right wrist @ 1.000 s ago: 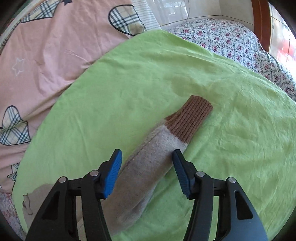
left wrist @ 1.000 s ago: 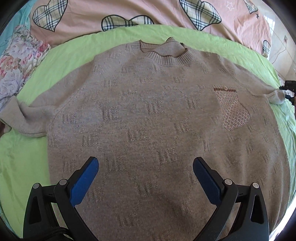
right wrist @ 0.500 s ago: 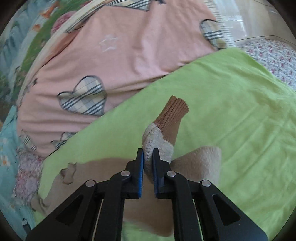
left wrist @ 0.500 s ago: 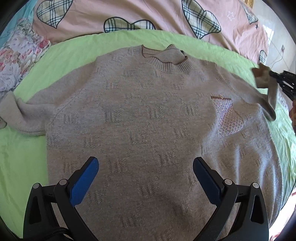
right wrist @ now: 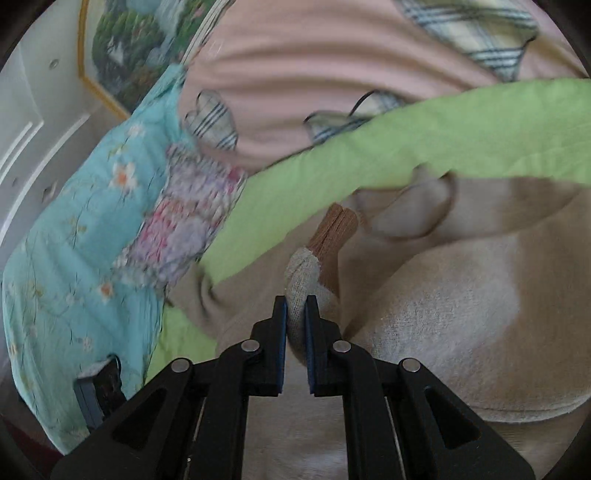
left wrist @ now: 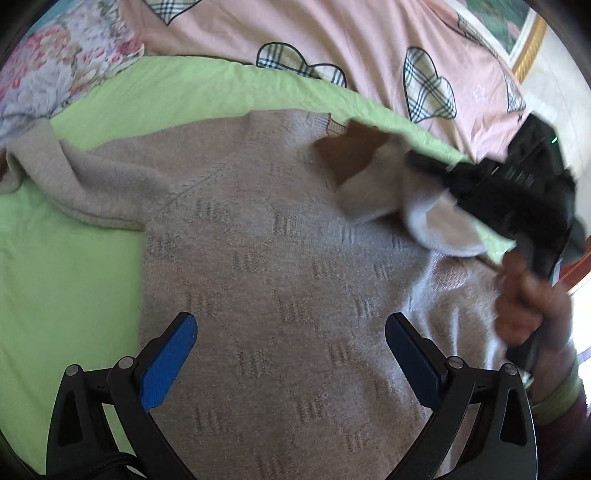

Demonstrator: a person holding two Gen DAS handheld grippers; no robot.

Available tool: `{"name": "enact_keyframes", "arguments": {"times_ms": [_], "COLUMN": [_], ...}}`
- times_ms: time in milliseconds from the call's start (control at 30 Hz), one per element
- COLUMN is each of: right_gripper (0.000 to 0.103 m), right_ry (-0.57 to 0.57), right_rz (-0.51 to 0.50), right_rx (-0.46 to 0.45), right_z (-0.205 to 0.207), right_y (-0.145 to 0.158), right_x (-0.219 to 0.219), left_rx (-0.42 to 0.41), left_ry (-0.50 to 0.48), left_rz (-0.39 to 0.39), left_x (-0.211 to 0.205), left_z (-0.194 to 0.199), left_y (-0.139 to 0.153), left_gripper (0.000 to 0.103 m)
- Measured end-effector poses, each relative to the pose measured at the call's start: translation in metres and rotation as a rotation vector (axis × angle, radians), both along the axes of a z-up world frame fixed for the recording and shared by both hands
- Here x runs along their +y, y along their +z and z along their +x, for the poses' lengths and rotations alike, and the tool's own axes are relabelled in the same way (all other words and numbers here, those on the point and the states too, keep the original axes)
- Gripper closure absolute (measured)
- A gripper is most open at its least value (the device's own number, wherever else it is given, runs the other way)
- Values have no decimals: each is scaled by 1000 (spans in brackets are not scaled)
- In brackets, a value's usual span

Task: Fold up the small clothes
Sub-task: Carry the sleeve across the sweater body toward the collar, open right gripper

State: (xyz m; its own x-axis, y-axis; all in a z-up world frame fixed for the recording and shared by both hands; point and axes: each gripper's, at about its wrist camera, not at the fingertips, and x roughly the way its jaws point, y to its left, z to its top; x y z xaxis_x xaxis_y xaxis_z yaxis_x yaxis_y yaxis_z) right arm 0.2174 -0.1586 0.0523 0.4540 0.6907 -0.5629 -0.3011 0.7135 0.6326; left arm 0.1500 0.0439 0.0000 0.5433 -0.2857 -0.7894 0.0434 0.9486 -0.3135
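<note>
Sweater (left wrist: 280, 266), one beige knit, lies spread front-up across a green sheet (left wrist: 66, 280) on the bed, with its collar toward a pink quilt (left wrist: 332, 33) printed with plaid hearts. Two sleeves show: the one at the picture's left (left wrist: 74, 181) lies flat and bent outward on the sheet, while the other sleeve (right wrist: 306, 280) is lifted and carried over the sweater's chest. The right gripper (right wrist: 295, 317) has its jaws clamped on that raised sleeve just behind the brown ribbed cuff (right wrist: 334, 232), which sticks out past the fingertips. In the left wrist view a hand (left wrist: 528, 295) holds that black gripper from the right side, blurred. The left gripper (left wrist: 291, 350) hovers over the sweater's lower part with its two blue-padded jaws wide apart and nothing between them but the knit below; whether they touch it cannot be told. One floral cloth (left wrist: 55, 70) lies bunched beyond the sheet, beside a turquoise flowered cover (right wrist: 74, 240).
</note>
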Motion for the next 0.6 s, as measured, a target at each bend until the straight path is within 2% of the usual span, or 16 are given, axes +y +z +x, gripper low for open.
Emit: {"name": "enact_keyframes", "arguments": {"times_ms": [67, 100, 133, 233, 400, 567, 600], "right_gripper": [89, 83, 68, 48, 44, 43, 43], "right_ry": [26, 33, 34, 16, -84, -199, -214], "right_rz": [-16, -17, -19, -20, 11, 13, 13], "right_rx": [40, 66, 78, 59, 33, 55, 60], "right_z": [4, 5, 3, -10, -33, -52, -55], "right_y": [-14, -21, -25, -22, -10, -16, -17], "right_x": [11, 15, 16, 8, -31, -75, -79], "left_rx": [2, 4, 12, 35, 67, 111, 124], "left_ry": [-8, -16, -27, -58, -85, -85, -80], "left_rz": [-49, -70, -85, -131, -232, -331, -351], "left_x": [3, 4, 3, -2, -13, -26, -29], "left_z": [5, 8, 13, 34, 76, 135, 148], "left_y": [0, -2, -4, -10, -15, -21, -24], "left_gripper": [1, 1, 1, 1, 1, 1, 4]}}
